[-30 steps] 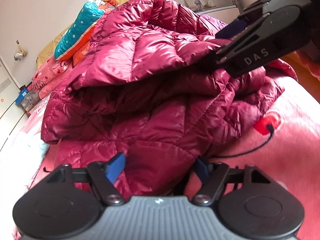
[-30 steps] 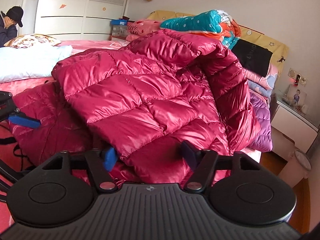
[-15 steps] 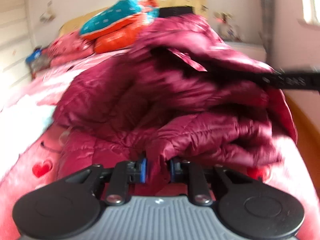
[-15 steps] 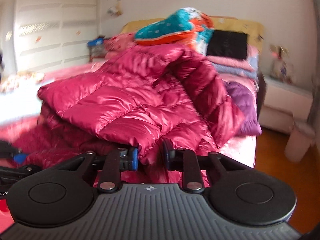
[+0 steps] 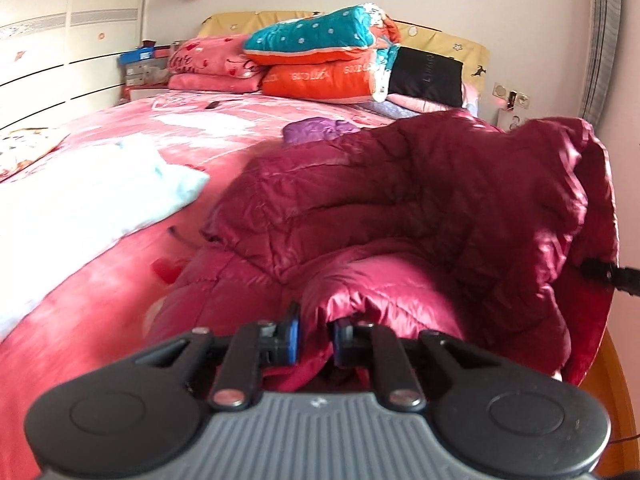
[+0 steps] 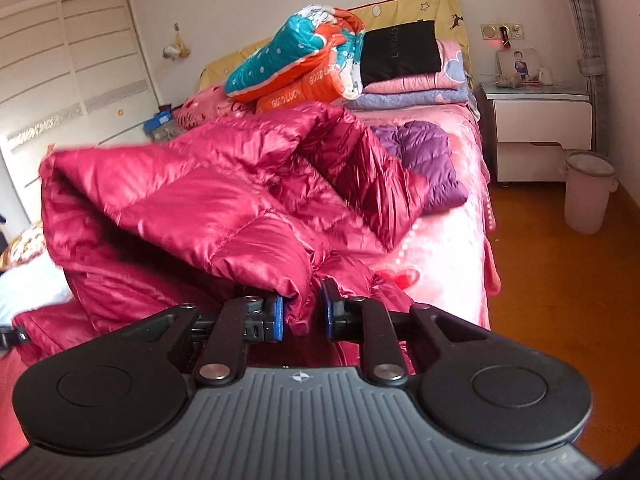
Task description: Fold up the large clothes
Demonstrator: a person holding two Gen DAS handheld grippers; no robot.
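A big crimson quilted down jacket lies bunched on the pink bed, near its right edge. My left gripper is shut on a fold of the jacket's hem. My right gripper is shut on another edge of the jacket and holds it raised off the bed. The tip of the right gripper shows at the right edge of the left wrist view, pinching the far side of the jacket.
A purple down garment lies beyond the jacket. Folded quilts and a black bag are stacked at the headboard. A white cloth lies to the left. A nightstand and a bin stand on the orange floor at right.
Both grippers have closed from open onto jacket edges. They have then pulled the jacket toward the foot and right side of the bed, flattening the pile.
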